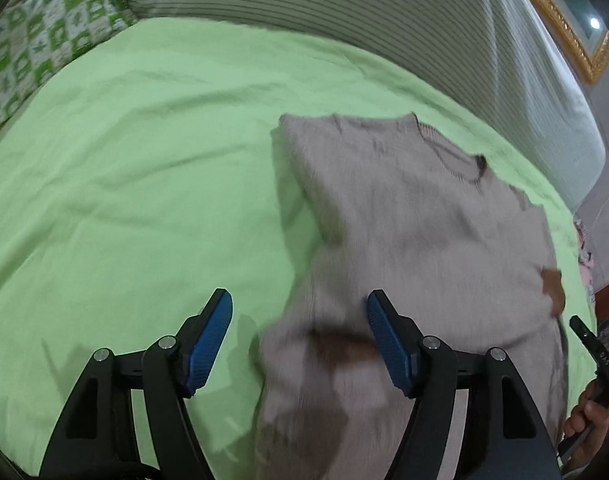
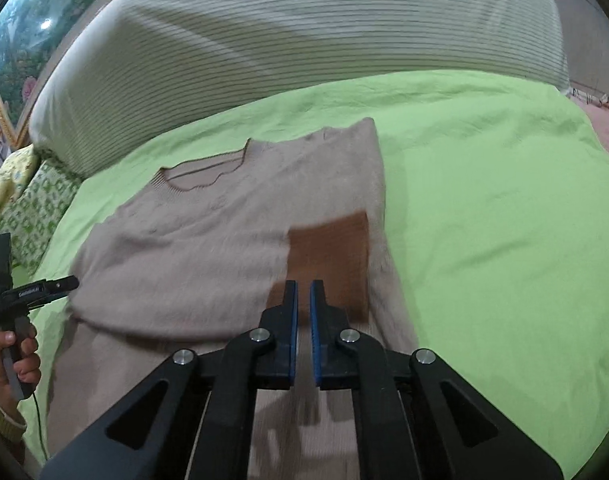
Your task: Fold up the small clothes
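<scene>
Grippers, two, black plastic linkage arms with ribbed blue pads. Left gripper: jaws spread wide, nothing between the pads, poised over the near left edge of the garment. Right gripper: jaws drawn almost together, only a thin gap between the pads; whether any cloth is pinched there cannot be told. It sits above the near right part of the garment.

Sweater, small, beige soft knit, ribbed round collar with darker trim at the far end, laid flat; right side folded in to a straight edge, a brown rectangular cuff lying on top just ahead of the right gripper. Image blurred near the hem.

Bed sheet, light green cotton, creased, under the sweater.

Hand, gripping the left tool's handle, cable trailing.

Cushion, green-and-white patterned, far corner.

Bolster, grey-white ribbed stripe, along the far edge.

Picture, gilt-framed, on the wall behind.
</scene>
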A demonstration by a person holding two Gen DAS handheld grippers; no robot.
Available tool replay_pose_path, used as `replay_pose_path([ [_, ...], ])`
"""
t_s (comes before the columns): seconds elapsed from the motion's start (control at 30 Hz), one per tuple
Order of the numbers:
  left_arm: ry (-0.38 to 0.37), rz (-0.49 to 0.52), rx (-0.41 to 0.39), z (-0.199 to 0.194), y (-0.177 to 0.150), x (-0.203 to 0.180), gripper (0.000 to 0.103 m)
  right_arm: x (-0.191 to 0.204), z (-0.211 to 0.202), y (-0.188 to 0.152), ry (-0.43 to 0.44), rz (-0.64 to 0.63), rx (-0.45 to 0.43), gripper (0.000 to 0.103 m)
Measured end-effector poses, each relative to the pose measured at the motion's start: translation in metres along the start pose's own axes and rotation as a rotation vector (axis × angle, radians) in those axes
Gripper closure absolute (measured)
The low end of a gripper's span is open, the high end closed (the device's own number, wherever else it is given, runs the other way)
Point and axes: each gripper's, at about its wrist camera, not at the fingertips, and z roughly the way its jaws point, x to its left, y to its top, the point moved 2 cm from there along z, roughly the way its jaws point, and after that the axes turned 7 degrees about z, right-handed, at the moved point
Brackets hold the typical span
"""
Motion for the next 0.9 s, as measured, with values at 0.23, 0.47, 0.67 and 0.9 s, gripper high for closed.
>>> replay_pose_path([
  [0.23, -0.066, -0.033, 0.04, -0.056, -0.085, -0.006, 0.03, -0.015, -0.052, -0.046, 0.011, 0.016, 0.006, 0.058],
  [0.47, -0.066, -0.025, 0.09, -0.083, -0.163, -0.018, 0.025, -0.033, -0.092, -0.084, 0.0, 0.038, 0.014, 0.058],
  [0.67, -0.062, -0.039, 0.116, -0.093, -0.202, -0.015, 0.023, -0.055, -0.112, -0.118, -0.034, 0.093, 0.029, 0.057],
  [0.9, -0.073, -0.017, 0.115, -0.105, -0.227, -0.017, 0.022, -0.071, -0.128, -0.147, -0.042, 0.13, 0.051, 0.057],
])
